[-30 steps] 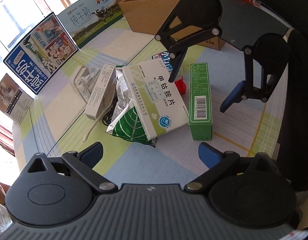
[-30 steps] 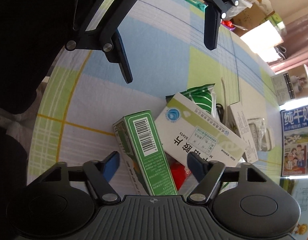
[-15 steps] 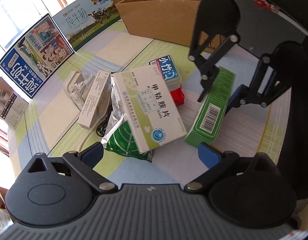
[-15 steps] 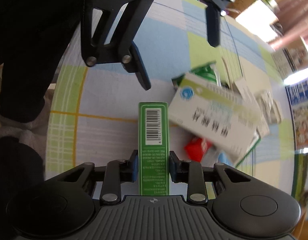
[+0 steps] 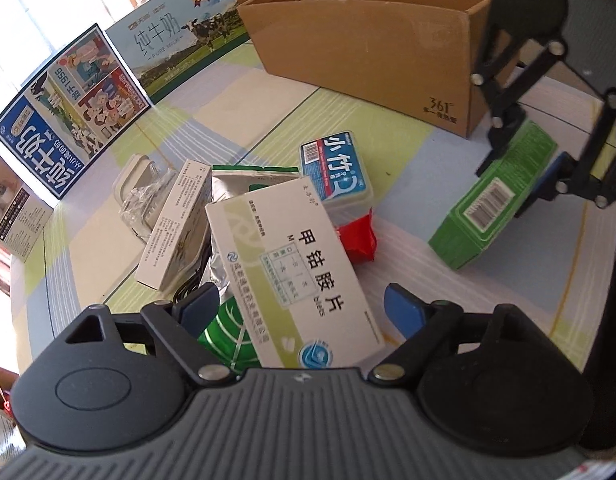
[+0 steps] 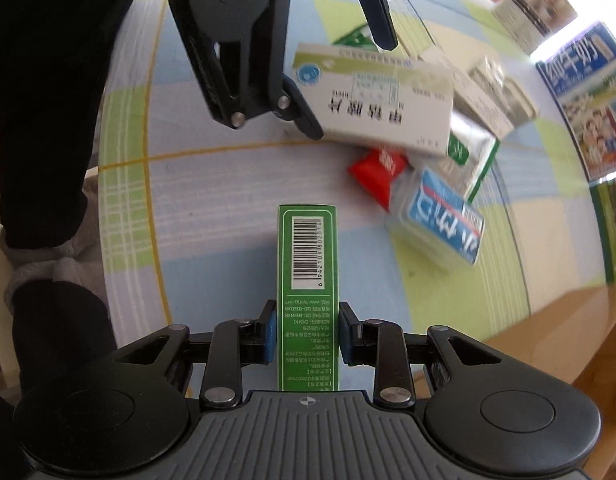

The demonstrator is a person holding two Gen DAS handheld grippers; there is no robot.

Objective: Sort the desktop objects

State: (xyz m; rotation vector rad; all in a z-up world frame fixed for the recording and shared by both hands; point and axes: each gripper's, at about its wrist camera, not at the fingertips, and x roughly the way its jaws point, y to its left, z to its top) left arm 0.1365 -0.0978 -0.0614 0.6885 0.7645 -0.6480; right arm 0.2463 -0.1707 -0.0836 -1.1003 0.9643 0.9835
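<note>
The right gripper (image 6: 305,334) is clamped across the narrow sides of the green carton (image 6: 308,280), lifted near the table's (image 5: 408,160) cardboard-box (image 5: 368,40) corner: likely light, stiff yet crushable; the left gripper (image 5: 301,304), jaws just narrowing, straddles the white medicine box (image 5: 295,264) ungripped.

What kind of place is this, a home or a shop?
Probably a home room, set up for sorting: a checked tablecloth carries medicine boxes, an open cardboard box and milk cartons by a bright window.
</note>
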